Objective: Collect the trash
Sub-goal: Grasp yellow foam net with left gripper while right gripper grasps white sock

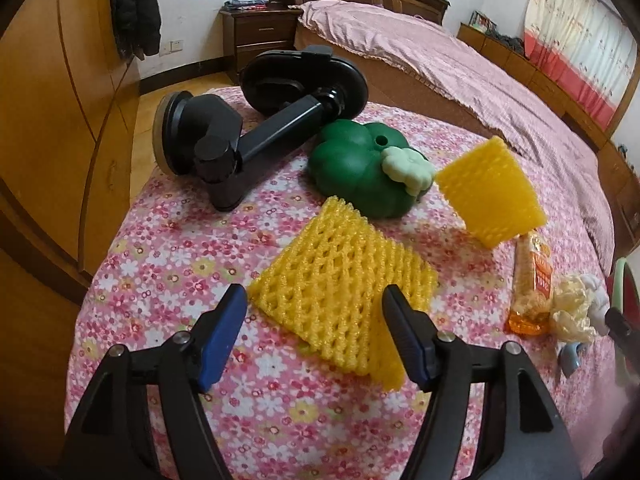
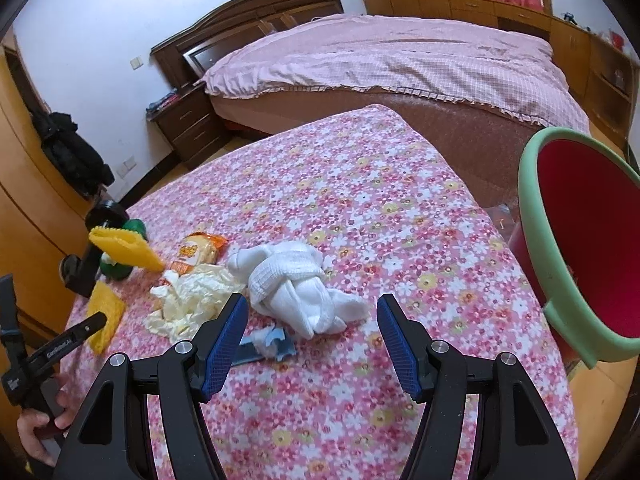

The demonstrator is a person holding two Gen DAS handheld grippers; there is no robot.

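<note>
Two grippers: both hang over a table (image 2: pixel 360 208) under a pink flowered cloth, each tilted steeply down.
Black phone holder (image 1: pixel 224 140): far left of the left wrist view, lying on its side with its suction base toward the table edge.
Green toy (image 1: pixel 360 168): just right of the holder, lobed like a cloud, with a pale green flower piece on top.
Flat foam net (image 1: pixel 344 300): yellow diamond mesh, lying flat and a little folded at its near corner (it sits between the fingers, nearer the right pad).
Left gripper (image 1: pixel 316 340): jaws stand well apart with blue pads either side of the flat net; neither pad presses on it, so it has hold of nothing.
Second foam net (image 1: pixel 492 192): yellow, standing up on edge to the right of the green toy.
Snack wrapper (image 2: pixel 200 250): orange and clear, lying next to crumpled cream plastic (image 2: pixel 188 304).
White cloth bundle (image 2: pixel 296 288): knotted, wrinkled, just ahead of the right gripper.
Blue scrap (image 2: pixel 266 346): small and torn, touching the inner edge of the left pad.
Right gripper (image 2: pixel 314 344): jaws wide, nothing clamped.
Red bucket (image 2: pixel 532 216): green rim, off the table's right edge.
</note>
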